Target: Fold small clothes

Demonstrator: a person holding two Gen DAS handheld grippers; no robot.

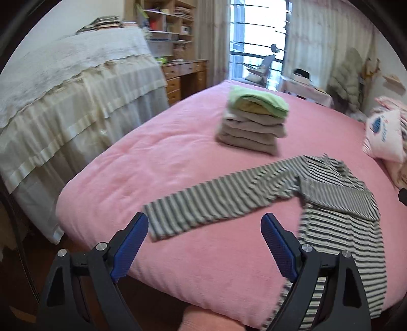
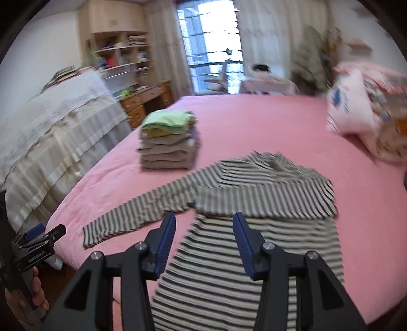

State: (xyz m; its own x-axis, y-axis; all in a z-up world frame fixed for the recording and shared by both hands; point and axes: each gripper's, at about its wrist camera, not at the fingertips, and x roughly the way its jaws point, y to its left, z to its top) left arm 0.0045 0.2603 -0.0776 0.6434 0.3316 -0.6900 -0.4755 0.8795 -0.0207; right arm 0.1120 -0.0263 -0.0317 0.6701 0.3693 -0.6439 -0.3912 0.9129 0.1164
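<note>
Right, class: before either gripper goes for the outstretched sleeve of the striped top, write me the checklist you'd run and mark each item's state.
1. Left gripper open, holding nothing: ok.
2. Right gripper open, holding nothing: ok.
3. One sleeve of the striped top already folded across the chest: ok.
4. Other sleeve lying flat and unobstructed on the pink bed: ok.
5. Folded stack apart from the top: ok.
6. Hem fully on the bed: cannot tell, hidden behind the grippers.

Ahead of the gripper spreads a pink bed cover [image 1: 178,142]; far left, a cream-draped bed [image 1: 63,96], wooden desk [image 1: 185,76] and shelves [image 1: 165,23]; pillow [image 2: 356,112] far right.
</note>
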